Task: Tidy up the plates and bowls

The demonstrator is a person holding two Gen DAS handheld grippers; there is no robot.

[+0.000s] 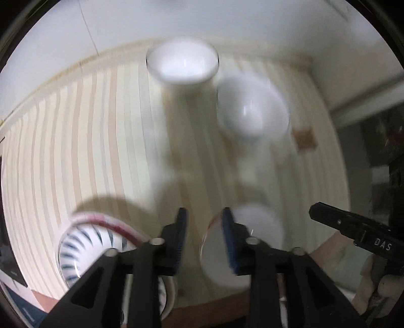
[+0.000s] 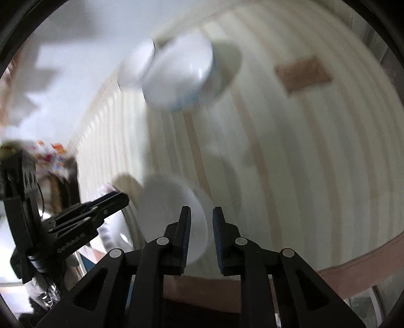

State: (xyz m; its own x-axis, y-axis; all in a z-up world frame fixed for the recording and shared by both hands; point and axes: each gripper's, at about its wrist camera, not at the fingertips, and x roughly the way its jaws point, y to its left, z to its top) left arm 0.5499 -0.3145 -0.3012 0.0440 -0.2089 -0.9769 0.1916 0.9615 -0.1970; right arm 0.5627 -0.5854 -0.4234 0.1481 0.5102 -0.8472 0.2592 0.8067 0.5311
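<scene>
- Currently, left gripper and right gripper both stand partly open, gripping nothing.
- Beneath them: a white bowl, seemingly released; blur prevents certainty.
- Left: striped bowl.
- Far side: white plate and second bowl remain unstacked on the striped table.

You are working in what looks like a home dining spot. In front of you lies a table under a cream cloth with tan stripes, its brown wooden edge showing at the near side. On it stand white bowls, a white plate and a bowl with a blue pattern. A plain white wall rises just behind the table. Off to your left, household clutter in mixed colours sits blurred, too unclear to name.
</scene>
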